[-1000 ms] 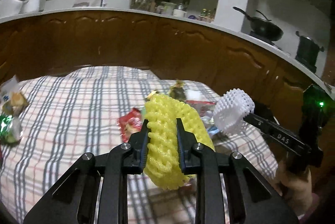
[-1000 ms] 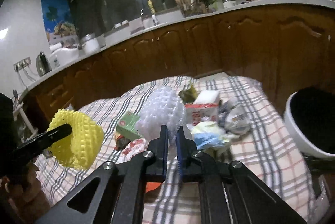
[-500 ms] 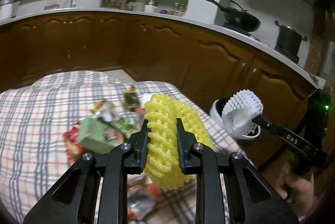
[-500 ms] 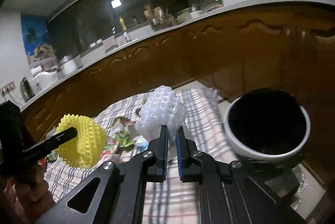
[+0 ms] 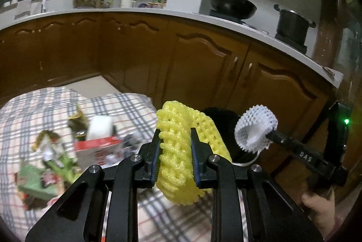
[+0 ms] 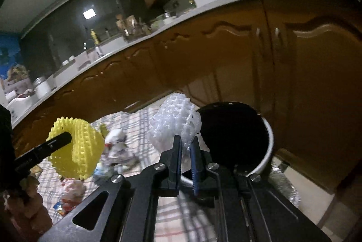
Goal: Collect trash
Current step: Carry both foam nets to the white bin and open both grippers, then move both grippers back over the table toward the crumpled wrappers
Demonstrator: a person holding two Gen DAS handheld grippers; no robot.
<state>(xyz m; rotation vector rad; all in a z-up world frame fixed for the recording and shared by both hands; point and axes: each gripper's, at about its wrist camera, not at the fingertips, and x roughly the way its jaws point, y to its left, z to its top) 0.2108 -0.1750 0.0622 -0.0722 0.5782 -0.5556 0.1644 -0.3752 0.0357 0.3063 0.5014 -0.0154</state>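
Left wrist view: left gripper (image 5: 175,151) clenched on a yellow foam fruit net (image 5: 181,156), held above the right edge of the checked-cloth bench (image 5: 126,104); blurred wrappers (image 5: 67,156) lie near that edge. Right wrist view: right gripper (image 6: 186,151) clenched on a white foam fruit net (image 6: 174,126), just beside the white-rimmed black-lined bin (image 6: 268,149).

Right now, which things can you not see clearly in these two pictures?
- Bin inside: right view, only black.
- Bin in the left view: mostly hidden behind the yellow net and white net.
- Wrappers on the cloth: blurred in both views, labels unreadable.
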